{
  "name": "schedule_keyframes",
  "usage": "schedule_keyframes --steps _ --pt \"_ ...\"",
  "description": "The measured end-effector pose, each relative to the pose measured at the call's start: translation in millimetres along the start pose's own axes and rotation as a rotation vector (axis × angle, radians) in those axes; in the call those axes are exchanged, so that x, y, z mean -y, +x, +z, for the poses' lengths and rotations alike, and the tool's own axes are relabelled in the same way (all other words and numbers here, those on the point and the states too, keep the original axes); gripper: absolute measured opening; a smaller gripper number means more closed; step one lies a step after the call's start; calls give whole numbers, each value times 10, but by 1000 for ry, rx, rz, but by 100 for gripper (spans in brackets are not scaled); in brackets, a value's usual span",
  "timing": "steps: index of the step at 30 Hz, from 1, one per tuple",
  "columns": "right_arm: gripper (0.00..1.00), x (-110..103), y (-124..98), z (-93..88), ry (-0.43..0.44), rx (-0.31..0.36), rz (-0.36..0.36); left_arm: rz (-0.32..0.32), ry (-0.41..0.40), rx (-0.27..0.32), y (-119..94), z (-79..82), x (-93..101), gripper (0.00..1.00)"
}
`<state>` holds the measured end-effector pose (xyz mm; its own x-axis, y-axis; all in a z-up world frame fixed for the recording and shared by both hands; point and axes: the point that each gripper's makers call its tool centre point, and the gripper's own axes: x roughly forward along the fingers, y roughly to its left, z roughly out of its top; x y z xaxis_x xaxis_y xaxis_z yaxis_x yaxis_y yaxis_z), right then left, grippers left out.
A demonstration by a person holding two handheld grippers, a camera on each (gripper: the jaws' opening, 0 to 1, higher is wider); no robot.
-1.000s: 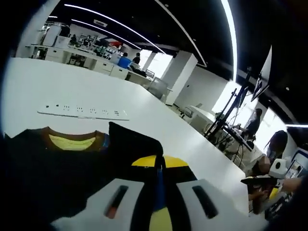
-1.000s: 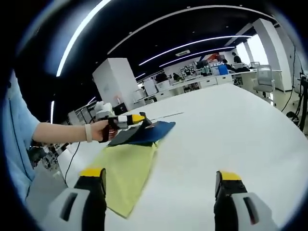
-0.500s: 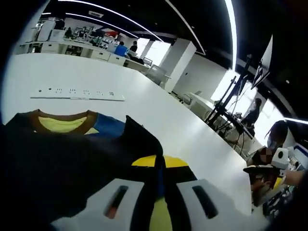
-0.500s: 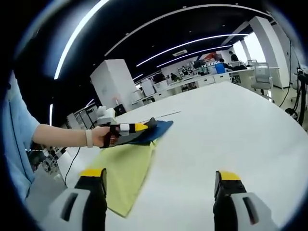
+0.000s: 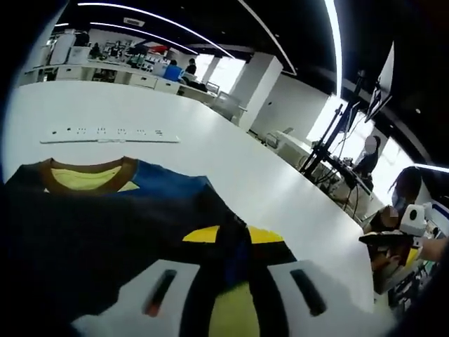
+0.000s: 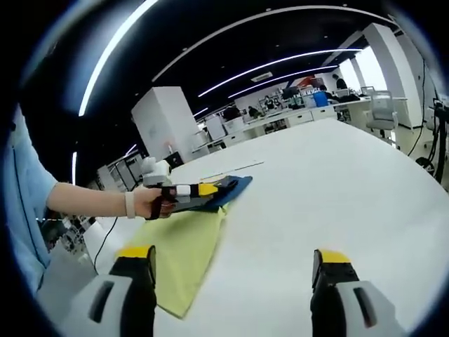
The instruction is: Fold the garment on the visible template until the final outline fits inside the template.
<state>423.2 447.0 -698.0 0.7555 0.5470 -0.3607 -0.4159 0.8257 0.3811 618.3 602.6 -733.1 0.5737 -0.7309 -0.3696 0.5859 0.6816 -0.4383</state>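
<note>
The garment (image 5: 105,217) is dark navy with a blue panel, a brown collar and a yellow neck lining. It lies flat on the far end of the yellow-green template sheet (image 6: 186,246). My left gripper (image 5: 233,237) sits low over it, its yellow-tipped jaws close together with a ridge of dark cloth between them. In the right gripper view a hand holds the left gripper (image 6: 210,188) flat on the garment (image 6: 228,189). My right gripper (image 6: 231,256) hovers over the white table near the template's front corner, open with nothing between its jaws.
A white power strip (image 5: 109,133) lies on the table (image 6: 337,189) beyond the collar. A cable (image 6: 105,235) trails off the left table edge. Desks, chairs, tripods and people fill the office behind.
The raised flap of the garment has come down flat onto the rest of it as the left gripper lowered. The left jaws stand a little wider. The right gripper has stayed put.
</note>
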Motion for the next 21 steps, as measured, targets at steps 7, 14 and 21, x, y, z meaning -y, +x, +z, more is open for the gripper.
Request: schedule_keyframes --steps 7,14,21 --pt "94 -32 -9 1 -2 1 4 40 47 8 -14 9 -86 81" --pt "95 -59 -8 -7 -4 -2 7 20 82 1 -84 53 -57 99" --pt "94 -108 31 3 -13 -8 18 2 125 -27 -223 74 -51 99"
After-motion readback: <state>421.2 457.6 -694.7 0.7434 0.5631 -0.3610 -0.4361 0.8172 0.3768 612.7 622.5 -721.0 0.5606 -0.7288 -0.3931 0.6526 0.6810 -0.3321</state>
